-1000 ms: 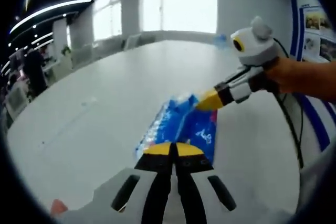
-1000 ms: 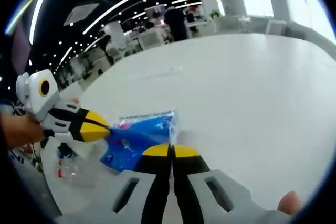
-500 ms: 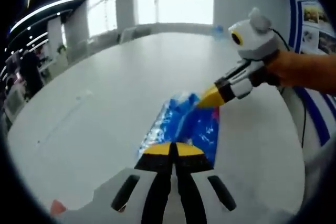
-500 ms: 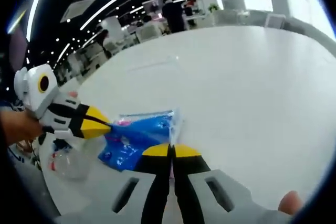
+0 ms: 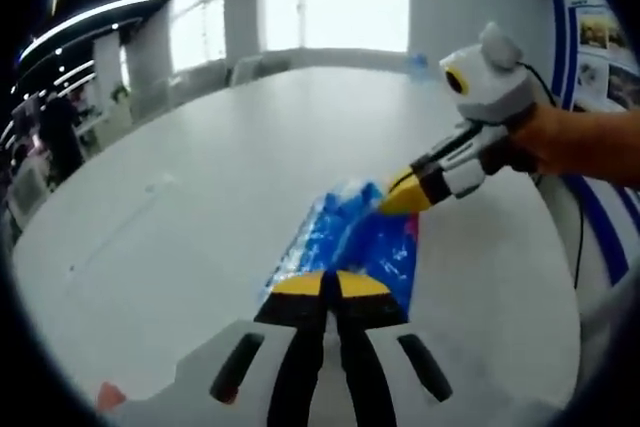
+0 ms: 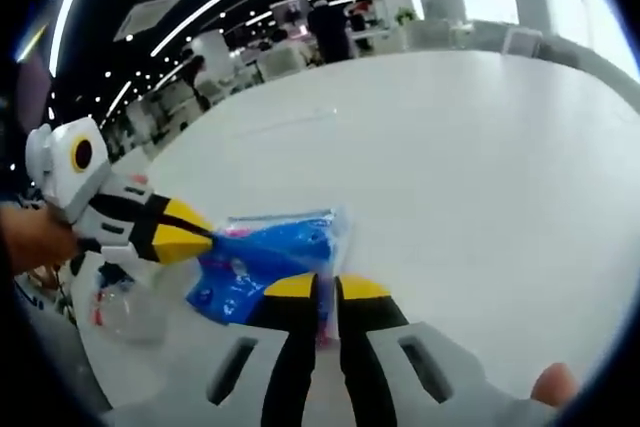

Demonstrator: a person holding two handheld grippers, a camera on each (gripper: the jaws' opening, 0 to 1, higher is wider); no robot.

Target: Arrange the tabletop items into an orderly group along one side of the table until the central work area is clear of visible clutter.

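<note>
Blue crinkly plastic packet with pink print (image 5: pixel 352 247) lies flat on the white round table (image 5: pixel 200 197), near the edge, strung between both tools. Left gripper (image 5: pixel 331 285): jaws together on the packet's near end. Right gripper (image 6: pixel 327 288): jaws slightly apart at the opposite end, film between them, grip looks loose. Judging by wrinkles: light, soft, floppy, slick film; it will sag and slip. Best hold is the sealed end seams, not the belly. Clear plastic bottle (image 6: pixel 125 312) sits beside it.
</note>
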